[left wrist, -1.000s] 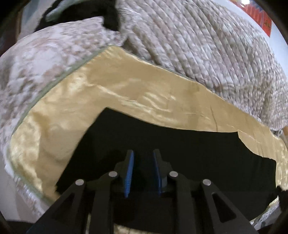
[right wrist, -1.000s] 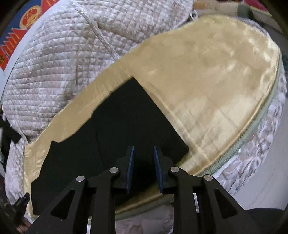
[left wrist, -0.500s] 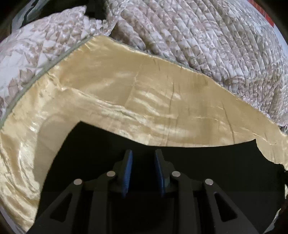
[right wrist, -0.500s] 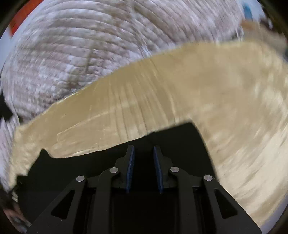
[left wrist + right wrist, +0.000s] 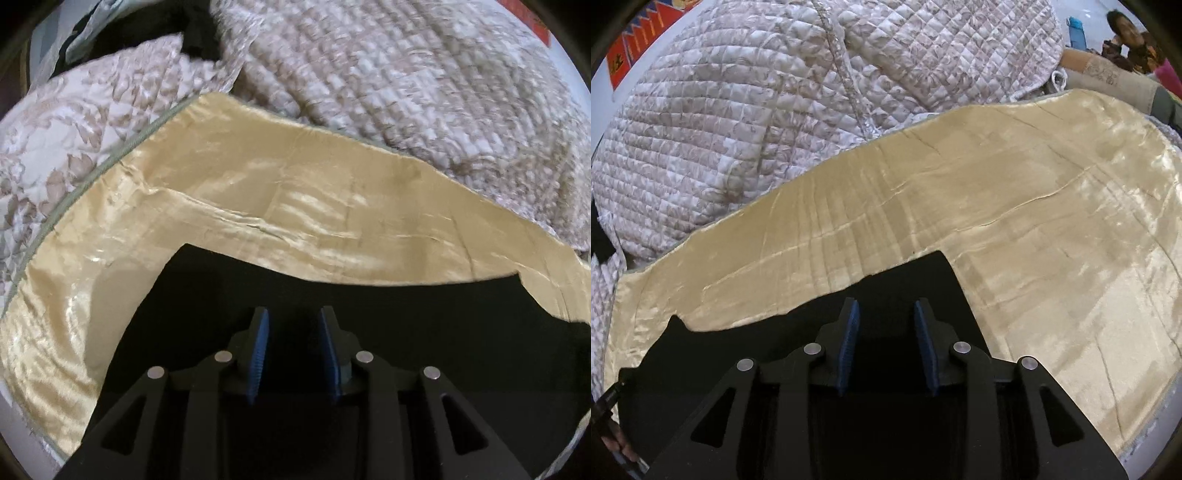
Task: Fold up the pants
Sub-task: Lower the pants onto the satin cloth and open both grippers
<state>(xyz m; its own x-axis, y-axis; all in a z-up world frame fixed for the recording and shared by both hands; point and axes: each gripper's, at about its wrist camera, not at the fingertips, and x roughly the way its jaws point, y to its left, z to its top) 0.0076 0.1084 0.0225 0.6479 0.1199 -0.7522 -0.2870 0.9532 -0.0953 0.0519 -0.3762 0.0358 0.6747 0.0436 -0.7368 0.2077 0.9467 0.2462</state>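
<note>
The left gripper (image 5: 293,350) hovered over black pants (image 5: 406,314) spread beneath its fingers on a gold sheet (image 5: 258,206), its jaws part-open after widening, gripping nothing. The right gripper (image 5: 886,343) did likewise above the pants' other end, a quilt (image 5: 738,110) lying beyond.

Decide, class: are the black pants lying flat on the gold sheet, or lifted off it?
Lying flat: the black pants spread across the gold sheet, edges flush. Fold count: cannot tell.

Pants (image 5: 369,314) on sheet (image 5: 258,192) – quilt (image 5: 406,81) behind
</note>
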